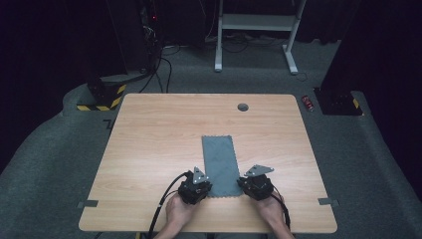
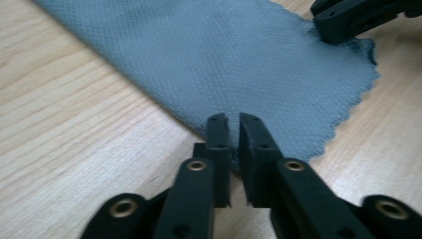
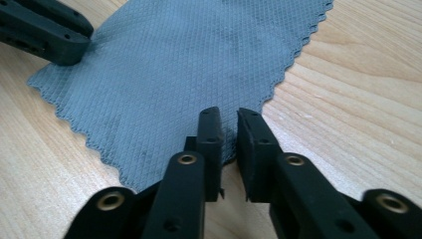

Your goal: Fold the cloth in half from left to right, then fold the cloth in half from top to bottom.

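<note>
A grey-blue cloth [image 1: 219, 164] with pinked edges lies flat on the wooden table [image 1: 149, 129], its long side running away from me. My left gripper [image 1: 207, 191] sits at the cloth's near left corner. In the left gripper view its jaws [image 2: 232, 119] stand almost together, pinching the cloth [image 2: 224, 59] at its edge. My right gripper [image 1: 242, 184] is at the near right corner. In the right gripper view its jaws [image 3: 229, 114] are nearly closed with the cloth [image 3: 184, 64] edge nipped between them. Each gripper view shows the other gripper's jaw resting at the far corner.
A round cable hole [image 1: 243, 106] sits near the table's far edge. Tape marks [image 1: 87, 203] lie at the near left and near right edges. On the floor beyond stand a white desk frame [image 1: 256, 25] and a small red object [image 1: 307, 103].
</note>
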The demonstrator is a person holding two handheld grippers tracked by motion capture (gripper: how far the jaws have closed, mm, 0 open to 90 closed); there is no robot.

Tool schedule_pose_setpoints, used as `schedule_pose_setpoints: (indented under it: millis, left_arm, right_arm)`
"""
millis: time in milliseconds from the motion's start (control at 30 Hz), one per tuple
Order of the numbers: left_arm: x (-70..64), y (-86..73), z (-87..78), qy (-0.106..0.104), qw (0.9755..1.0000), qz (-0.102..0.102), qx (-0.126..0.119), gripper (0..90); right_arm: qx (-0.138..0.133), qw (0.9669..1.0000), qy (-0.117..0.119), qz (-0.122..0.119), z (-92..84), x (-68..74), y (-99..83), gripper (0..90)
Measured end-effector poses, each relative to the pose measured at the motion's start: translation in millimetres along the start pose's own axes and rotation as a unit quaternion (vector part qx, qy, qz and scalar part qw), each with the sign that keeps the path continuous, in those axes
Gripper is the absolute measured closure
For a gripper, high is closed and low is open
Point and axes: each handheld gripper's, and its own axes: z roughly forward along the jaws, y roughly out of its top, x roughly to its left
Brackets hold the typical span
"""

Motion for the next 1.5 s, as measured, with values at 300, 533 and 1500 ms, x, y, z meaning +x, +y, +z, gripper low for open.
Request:
schedule_pose_setpoints:
  millis: [300, 533, 1500]
  left_arm:
    - [9.7, -3.1, -5.8, -0.024, 0.9996, -0.014, 0.011, 88.9]
    - [17.5, -12.2, -15.8, -0.023, 0.9996, -0.009, 0.013, 88.9]
    - [55.0, 18.9, -25.2, -0.018, 0.9998, -0.006, -0.009, 64.4]
  right_arm:
    - [0.005, 0.9998, 0.004, -0.018, 0.0, 11.2, 1.4, 88.8]
    - [0.002, 0.9991, 0.018, -0.039, 0.7, 27.1, 0.8, 88.9]
    - [-0.033, 0.9983, 0.045, -0.019, -1.1, 21.3, 18.0, 85.1]
